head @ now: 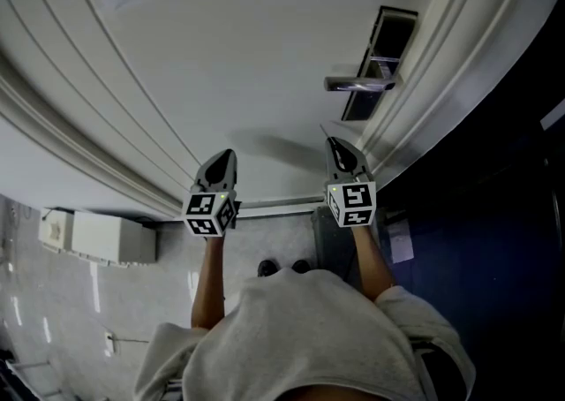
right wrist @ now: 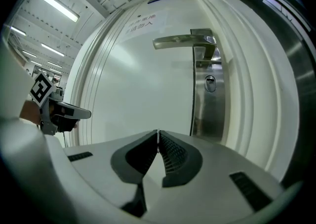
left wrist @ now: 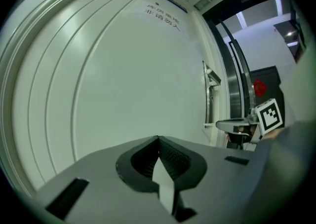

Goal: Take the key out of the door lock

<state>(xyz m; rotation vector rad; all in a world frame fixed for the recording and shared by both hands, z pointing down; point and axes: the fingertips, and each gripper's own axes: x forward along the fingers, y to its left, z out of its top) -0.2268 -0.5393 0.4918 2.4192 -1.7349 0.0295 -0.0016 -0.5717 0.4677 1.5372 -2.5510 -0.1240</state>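
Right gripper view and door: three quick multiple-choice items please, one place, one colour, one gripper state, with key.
1. In the right gripper view, where does the lever handle sit relative to the keyhole on the lock plate?
A below
B above
C level with it

2. What colour is the door?
A red
B black
C white

3. How do the right gripper jaws stand?
A shut, nothing between
B wide apart
C shut on the handle

Key:
1 B, the lever projects from the plate's top, above the keyhole.
2 C, the panel is plain white.
3 A, the jaw tips meet in front of the bare door.
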